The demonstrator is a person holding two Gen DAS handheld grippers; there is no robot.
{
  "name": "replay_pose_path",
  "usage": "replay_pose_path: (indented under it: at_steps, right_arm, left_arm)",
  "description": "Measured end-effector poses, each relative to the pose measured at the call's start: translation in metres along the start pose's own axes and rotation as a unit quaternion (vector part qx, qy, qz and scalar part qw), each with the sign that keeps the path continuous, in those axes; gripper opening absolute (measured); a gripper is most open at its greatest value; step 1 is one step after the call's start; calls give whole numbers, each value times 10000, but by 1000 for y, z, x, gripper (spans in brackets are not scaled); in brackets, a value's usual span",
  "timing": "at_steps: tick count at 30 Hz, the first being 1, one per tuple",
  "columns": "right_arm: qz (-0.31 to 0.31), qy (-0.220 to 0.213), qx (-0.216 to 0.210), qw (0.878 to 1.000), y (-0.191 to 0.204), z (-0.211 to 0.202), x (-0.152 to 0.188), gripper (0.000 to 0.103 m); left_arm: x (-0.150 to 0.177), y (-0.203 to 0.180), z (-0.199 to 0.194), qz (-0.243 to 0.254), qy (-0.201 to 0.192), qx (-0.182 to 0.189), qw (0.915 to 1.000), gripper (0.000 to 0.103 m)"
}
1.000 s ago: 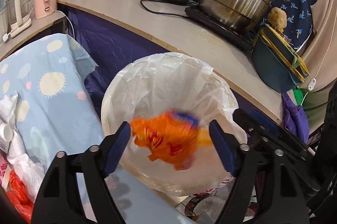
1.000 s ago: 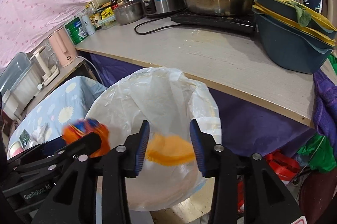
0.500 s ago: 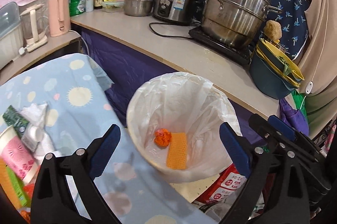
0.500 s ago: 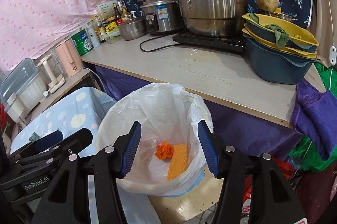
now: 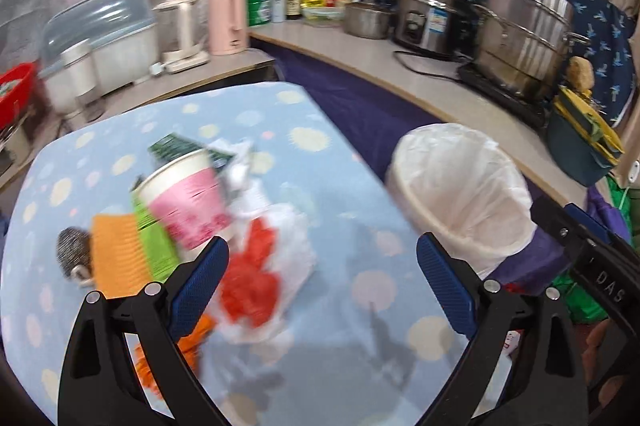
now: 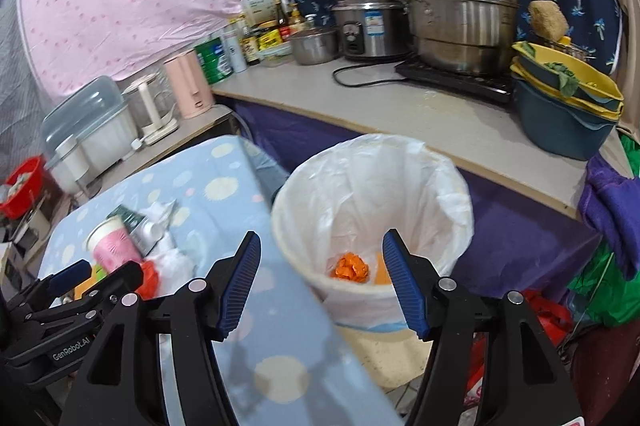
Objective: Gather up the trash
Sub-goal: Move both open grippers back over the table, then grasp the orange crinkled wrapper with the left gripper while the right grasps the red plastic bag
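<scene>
1. We hold the left gripper (image 5: 322,282) with its jaws wide apart and nothing between them, above the tabletop (image 5: 360,290) with its spotted blue cloth.
2. Our right gripper (image 6: 320,284) also has its jaws spread and empty; it hangs over the table edge and the near rim of the bin (image 6: 372,226).
3. Just beyond the left jaws lies the trash pile: a red and white bag (image 5: 264,274), a pink cup (image 5: 184,201) on its side, a green packet (image 5: 154,246), an orange sponge (image 5: 116,254) and a dark scrubber (image 5: 72,250), all touching or overlapping.
4. White tissue (image 5: 240,173) and a dark green wrapper (image 5: 176,145) sit behind the cup.
5. Something orange (image 5: 192,342) shows under the left finger; we cannot tell what it is.
6. The bin stands beside the table, lined with a white bag. Inside lie an orange wad (image 6: 352,266) and an orange piece (image 6: 382,272) beside it.
7. Farther off, a counter (image 6: 400,105) carries a steel pot (image 6: 456,1) and a rice cooker (image 6: 368,21).
</scene>
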State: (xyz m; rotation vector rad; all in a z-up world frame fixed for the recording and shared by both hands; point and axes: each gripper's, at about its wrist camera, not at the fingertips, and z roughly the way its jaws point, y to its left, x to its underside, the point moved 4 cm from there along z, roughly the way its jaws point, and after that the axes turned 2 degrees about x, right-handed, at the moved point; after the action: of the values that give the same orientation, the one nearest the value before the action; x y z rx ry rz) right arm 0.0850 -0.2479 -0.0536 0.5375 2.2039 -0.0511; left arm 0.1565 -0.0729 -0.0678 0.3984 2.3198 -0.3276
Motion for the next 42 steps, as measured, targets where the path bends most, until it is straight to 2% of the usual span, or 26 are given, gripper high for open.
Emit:
replay_pose_path:
  at_steps: [6,15,21,28,31,33,38,39,42]
  right_arm:
    - [-233,294,-263,9990,37,7,27,62]
    - [-543,683,-481,9950,77,21,64,62]
    - [-690,845,-583,9923,97,29,76,62]
    - [-814,993,-667,9895,118,39,88,62]
    - [-859,1003,-704,9887,127,43,87,62]
    - [-868,989,-730,9886,133,46,85,62]
    - [-900,1000,-811,9876,150,56,79,62]
    - [-913,1011,-833,9872,154,58,78,62]
    - [-977,1028,-882,9860,165,66,76,62]
  left_arm:
    - [33,56,-11,-432,212,-296,9984,91]
    - [79,111,-12,-729,491,-570,9945,92]
    - [96,129,1,-967,648,-455,9922,92]
    - [101,139,13,-1087,653,-342,9913,90]
    - [102,140,17,-1149,718,-179,9906,83]
    - [103,138,22,-1176,826,-45,9896,68]
    - [103,136,23,-1096,889,116,9899,48]
    - [103,136,22,-1110,887,140,9898,42]
    - [103,136,23,-1116,918,203,9893,40]
